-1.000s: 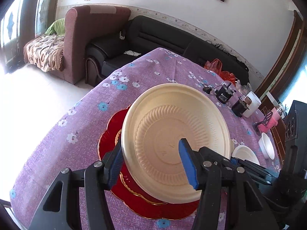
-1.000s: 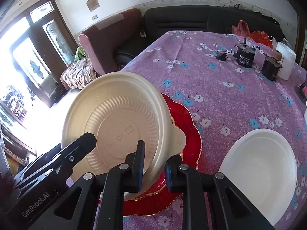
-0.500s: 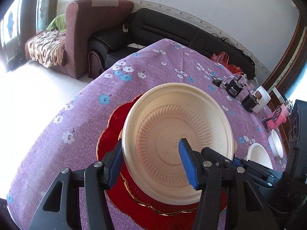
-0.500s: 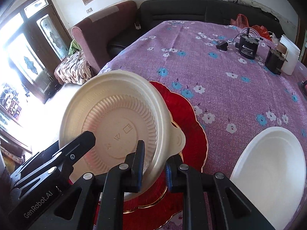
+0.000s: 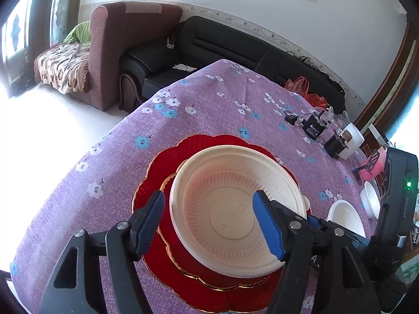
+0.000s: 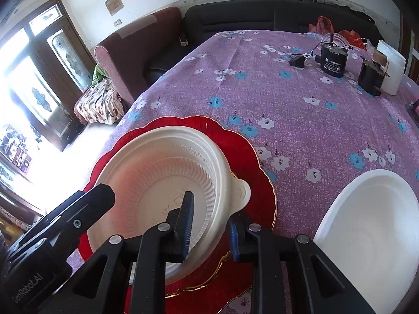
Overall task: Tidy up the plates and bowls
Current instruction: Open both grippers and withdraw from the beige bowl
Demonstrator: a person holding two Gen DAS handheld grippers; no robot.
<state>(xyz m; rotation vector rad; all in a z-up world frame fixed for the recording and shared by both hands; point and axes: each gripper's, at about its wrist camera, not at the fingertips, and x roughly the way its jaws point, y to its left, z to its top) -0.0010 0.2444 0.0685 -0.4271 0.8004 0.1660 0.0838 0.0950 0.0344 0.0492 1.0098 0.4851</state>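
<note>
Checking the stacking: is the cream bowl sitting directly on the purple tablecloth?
No, the cream bowl rests on the red plates, which lie on the tablecloth.

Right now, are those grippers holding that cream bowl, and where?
No firm hold. The cream bowl rests on the red plates; both the left gripper and right gripper are opening around its rim.
</note>
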